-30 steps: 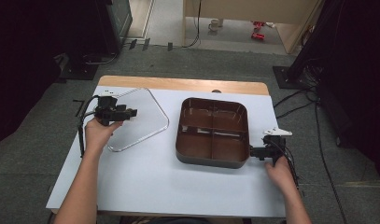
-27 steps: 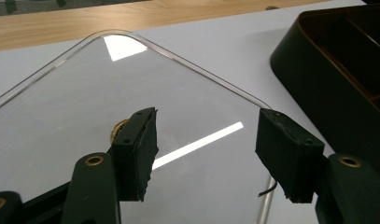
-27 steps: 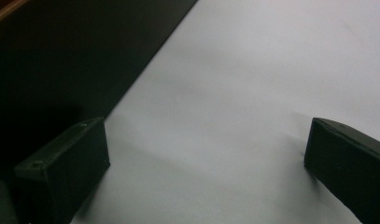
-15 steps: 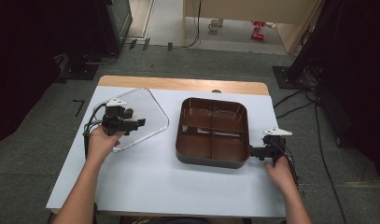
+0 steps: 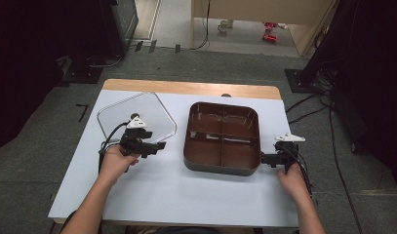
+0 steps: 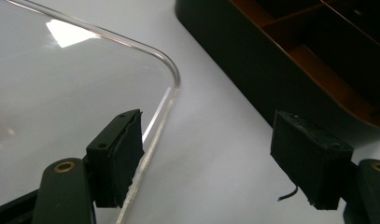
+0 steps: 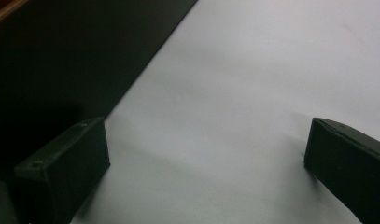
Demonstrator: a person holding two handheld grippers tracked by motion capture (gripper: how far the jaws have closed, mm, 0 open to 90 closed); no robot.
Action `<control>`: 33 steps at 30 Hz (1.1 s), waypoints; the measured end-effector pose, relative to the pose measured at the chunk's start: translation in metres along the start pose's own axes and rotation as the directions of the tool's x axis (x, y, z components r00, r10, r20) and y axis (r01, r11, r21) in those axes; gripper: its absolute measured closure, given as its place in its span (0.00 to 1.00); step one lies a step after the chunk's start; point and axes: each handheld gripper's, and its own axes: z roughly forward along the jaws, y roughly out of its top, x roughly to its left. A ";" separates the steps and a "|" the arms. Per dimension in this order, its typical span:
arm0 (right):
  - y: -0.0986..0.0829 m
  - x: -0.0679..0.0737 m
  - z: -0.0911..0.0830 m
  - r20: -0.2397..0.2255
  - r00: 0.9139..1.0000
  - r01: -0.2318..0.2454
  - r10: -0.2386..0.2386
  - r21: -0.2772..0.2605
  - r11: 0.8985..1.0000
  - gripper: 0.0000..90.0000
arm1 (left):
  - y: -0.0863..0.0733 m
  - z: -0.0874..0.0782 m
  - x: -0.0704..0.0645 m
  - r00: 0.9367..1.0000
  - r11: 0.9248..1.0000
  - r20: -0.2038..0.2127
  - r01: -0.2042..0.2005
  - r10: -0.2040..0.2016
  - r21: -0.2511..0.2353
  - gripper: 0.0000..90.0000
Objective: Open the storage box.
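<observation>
Lying flat on the bench [image 5: 152,195], far left: clear lid [image 5: 119,114], near right corner just beside left tongs [image 5: 159,146]. Standing right of lid, near bench centre: brown tray [image 5: 221,137], four compartments. Left tongs wide, holding nothing, one jaw over lid edge [image 6: 150,135], other nearer tray wall [image 6: 253,79]. Right tongs [image 5: 264,158] wide, holding nothing, low over bare bench [image 7: 253,93], at tray's near right corner [image 7: 61,60].
</observation>
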 end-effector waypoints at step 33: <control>0.000 0.000 0.000 0.000 1.000 0.000 0.000 0.001 1.000 0.00 | -0.036 0.041 -0.046 0.972 0.969 0.096 -0.223 0.213 0.110 0.19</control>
